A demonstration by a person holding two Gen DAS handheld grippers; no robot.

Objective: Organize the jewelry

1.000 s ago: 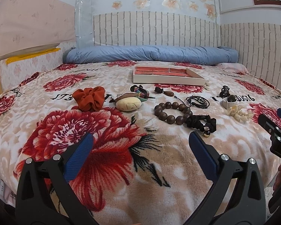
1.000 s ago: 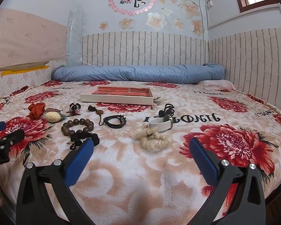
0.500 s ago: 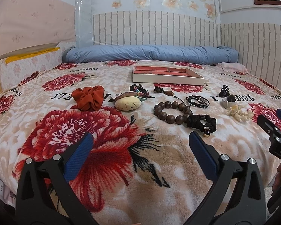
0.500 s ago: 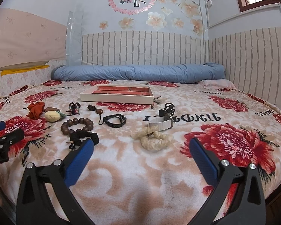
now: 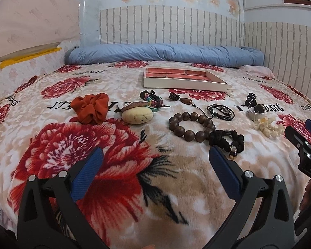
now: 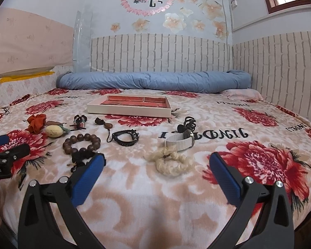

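Reading "JINGLI" mirrored on blanket (image 6: 203, 133), both grippers, left (image 5: 154, 165) & right (image 6: 156, 167), hovering wide open, empty, nothing shifting since earlier frames.

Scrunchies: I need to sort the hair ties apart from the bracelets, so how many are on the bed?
3: orange scrunchie far left, black scrunchie touching the wooden bead bracelet, cream scrunchie nearest the right gripper.

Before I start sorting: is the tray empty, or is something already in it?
Empty, as far as shows: the tray has bare red compartments, though its near wall hides part of the floor.
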